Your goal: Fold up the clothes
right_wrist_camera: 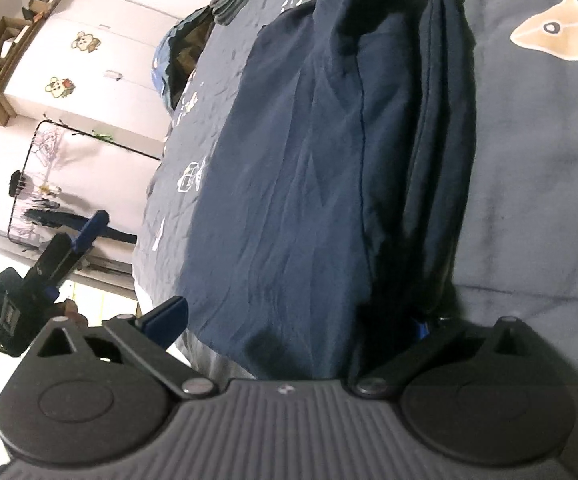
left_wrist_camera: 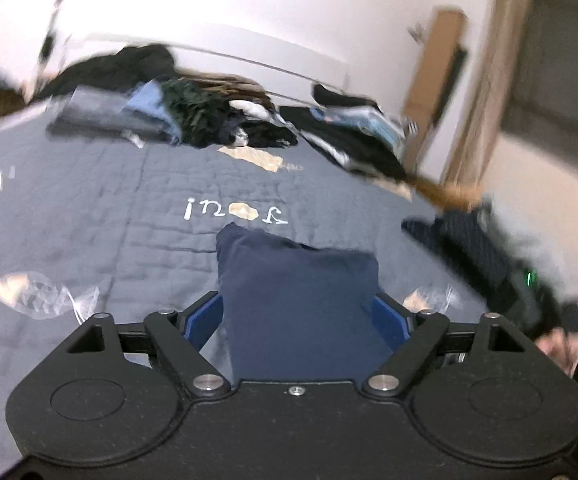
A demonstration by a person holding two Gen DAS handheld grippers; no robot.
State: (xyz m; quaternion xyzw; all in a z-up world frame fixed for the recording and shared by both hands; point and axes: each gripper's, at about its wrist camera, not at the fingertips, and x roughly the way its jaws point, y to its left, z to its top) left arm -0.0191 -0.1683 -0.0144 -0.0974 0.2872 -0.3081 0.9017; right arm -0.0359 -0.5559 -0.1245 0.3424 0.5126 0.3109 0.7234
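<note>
A folded navy garment [right_wrist_camera: 309, 168] lies on the grey-blue bedspread [right_wrist_camera: 537, 184]. In the left wrist view a thick fold of the same navy cloth [left_wrist_camera: 297, 300] sits between my left gripper's blue fingers [left_wrist_camera: 203, 318], which stand wide apart around it. My left gripper [left_wrist_camera: 301, 316] is open. My right gripper [right_wrist_camera: 293, 320] is open too, with its jaws spread wide either side of the garment's near end; its right finger is hidden under the cloth. The left gripper also shows in the right wrist view [right_wrist_camera: 69, 252], off the bed's edge at lower left.
A heap of dark and light-blue clothes [left_wrist_camera: 209, 116] lies along the far side of the bed. Another dark pile [left_wrist_camera: 349, 140] lies at the far right. Clear plastic wrappers [left_wrist_camera: 41, 292] lie on the bedspread at left. A white wardrobe [right_wrist_camera: 89, 80] stands beyond the bed.
</note>
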